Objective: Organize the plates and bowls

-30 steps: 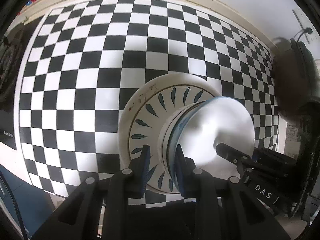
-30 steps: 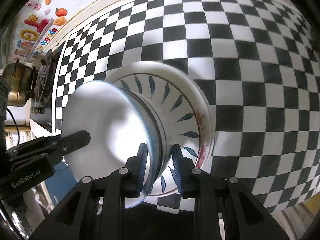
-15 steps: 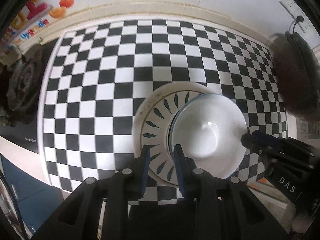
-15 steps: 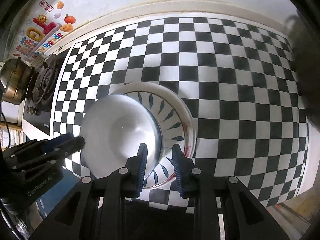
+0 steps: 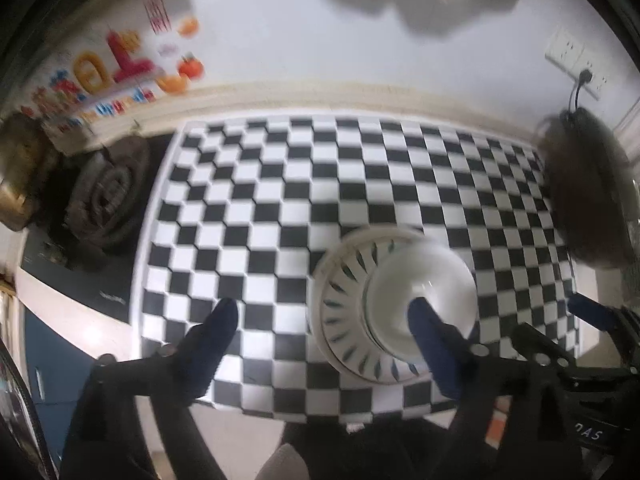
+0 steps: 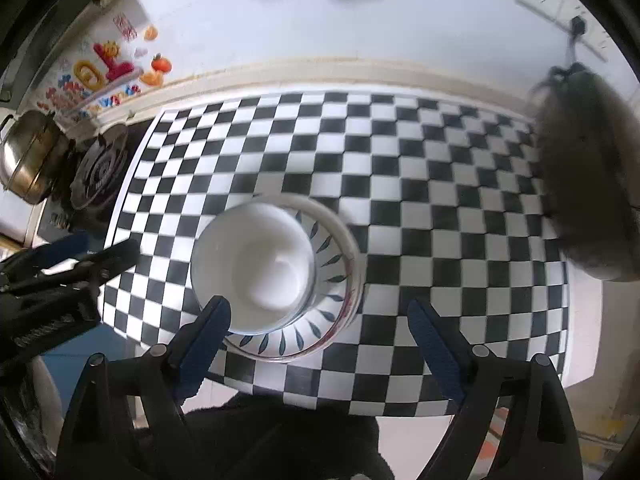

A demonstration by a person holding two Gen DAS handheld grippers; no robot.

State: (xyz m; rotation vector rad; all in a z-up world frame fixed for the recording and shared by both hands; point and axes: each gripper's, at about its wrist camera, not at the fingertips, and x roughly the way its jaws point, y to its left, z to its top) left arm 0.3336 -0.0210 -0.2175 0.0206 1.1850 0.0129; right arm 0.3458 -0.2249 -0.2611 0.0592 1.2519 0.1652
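Note:
A white bowl [image 5: 420,286] sits inside a larger plate with dark leaf marks [image 5: 340,312] on the checkered counter, near its front edge. It also shows in the right wrist view, bowl [image 6: 256,270] on plate [image 6: 336,264]. My left gripper [image 5: 322,312] is open and empty, pulled back above the counter's front, its right finger in line with the bowl. My right gripper [image 6: 318,312] is open and empty, held back over the plate's front rim. The right gripper shows at the right edge of the left wrist view [image 5: 580,332].
The black-and-white checkered counter [image 6: 440,200] runs to a cream wall ledge. A gas stove burner [image 6: 98,168] and a metal pot [image 6: 30,160] stand at the left. A dark round object [image 6: 588,184] stands at the right. A power socket [image 5: 576,64] is on the wall.
Both grippers let go of the bowl, opened wide and pulled back and up. The bowl now rests in the plate.

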